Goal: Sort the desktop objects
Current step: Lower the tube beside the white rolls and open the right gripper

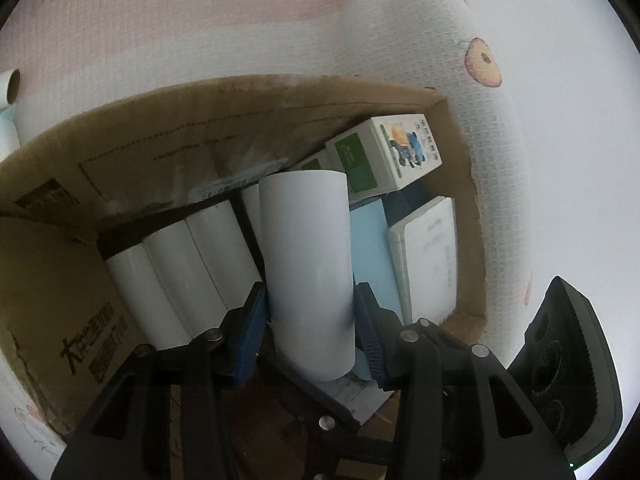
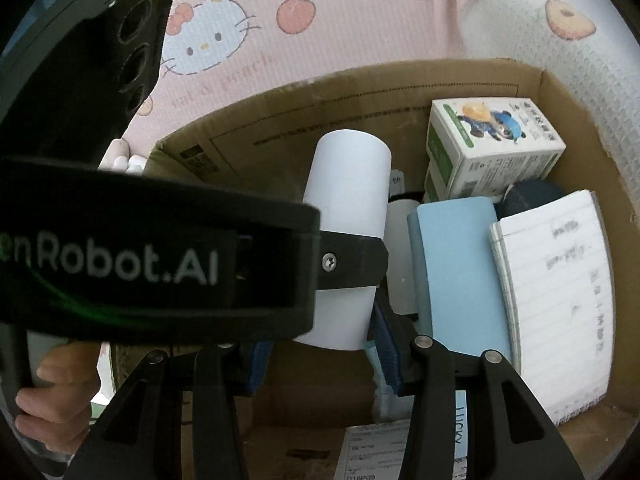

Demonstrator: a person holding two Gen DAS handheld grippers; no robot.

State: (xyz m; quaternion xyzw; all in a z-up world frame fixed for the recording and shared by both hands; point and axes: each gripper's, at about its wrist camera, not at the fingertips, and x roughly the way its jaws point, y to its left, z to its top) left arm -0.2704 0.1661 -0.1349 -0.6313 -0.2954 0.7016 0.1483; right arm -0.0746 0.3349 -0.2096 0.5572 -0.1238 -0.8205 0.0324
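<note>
My left gripper (image 1: pixel 310 328) is shut on a white cylinder (image 1: pixel 308 264) and holds it tilted inside an open cardboard box (image 1: pixel 168 120). The same white cylinder (image 2: pixel 348 184) shows in the right wrist view, with the left gripper's black body across it. Several more white cylinders (image 1: pixel 180 264) lie side by side in the box at the left. My right gripper (image 2: pixel 320 356) hovers over the box's near edge, its blue pads (image 2: pixel 386 356) apart with nothing between them.
In the box lie a green-and-white carton (image 2: pixel 496 148), a light blue book (image 2: pixel 460 268), a lined notepad (image 2: pixel 556 300) and a dark round thing (image 2: pixel 528 196). The box sits on a pink and white patterned cloth (image 2: pixel 248 40). A printed label (image 2: pixel 372 452) lies near the front.
</note>
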